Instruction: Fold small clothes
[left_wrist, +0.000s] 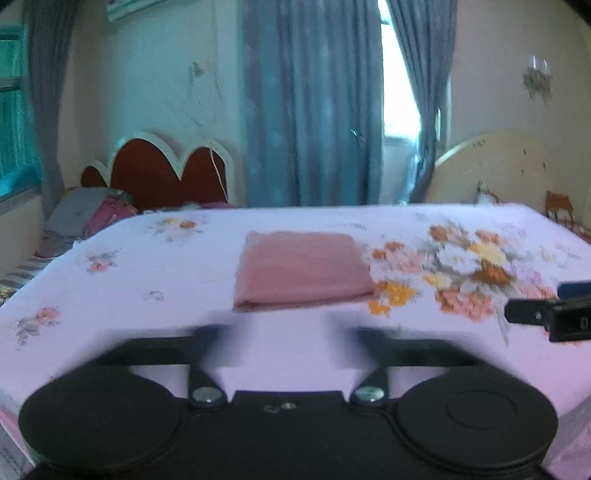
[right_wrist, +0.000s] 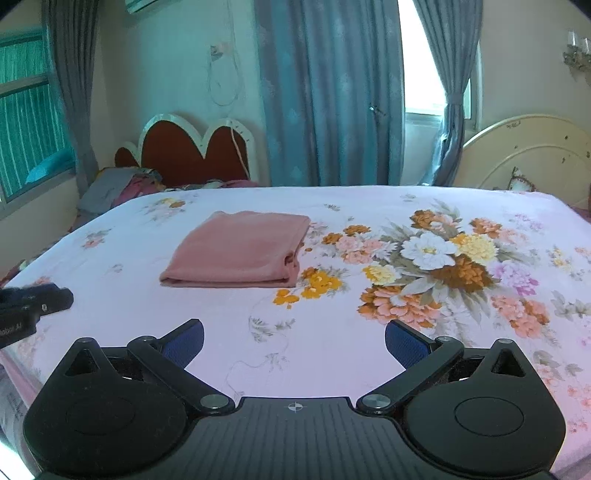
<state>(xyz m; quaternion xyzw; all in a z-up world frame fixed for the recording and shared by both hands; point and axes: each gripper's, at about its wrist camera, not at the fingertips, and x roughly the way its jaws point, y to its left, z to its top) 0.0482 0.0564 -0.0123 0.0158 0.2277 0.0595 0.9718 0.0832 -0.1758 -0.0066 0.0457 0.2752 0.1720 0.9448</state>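
A pink garment (left_wrist: 301, 271) lies folded into a flat rectangle on the floral bed sheet (left_wrist: 147, 266); it also shows in the right wrist view (right_wrist: 240, 254). My left gripper (left_wrist: 291, 332) is open and empty, its blurred fingers just short of the garment's near edge. My right gripper (right_wrist: 293, 341) is open and empty, hovering over bare sheet (right_wrist: 332, 332) to the right of and nearer than the garment. Its blue pads (right_wrist: 406, 343) stand wide apart. Each gripper's tip shows at the edge of the other's view (left_wrist: 546, 314) (right_wrist: 33, 302).
A pile of clothes (right_wrist: 114, 188) lies at the far left by a red headboard (right_wrist: 192, 151). Blue curtains (right_wrist: 332, 92) hang behind the bed. A cream headboard (right_wrist: 528, 155) stands at the far right. A large flower print (right_wrist: 432, 266) covers the sheet's right side.
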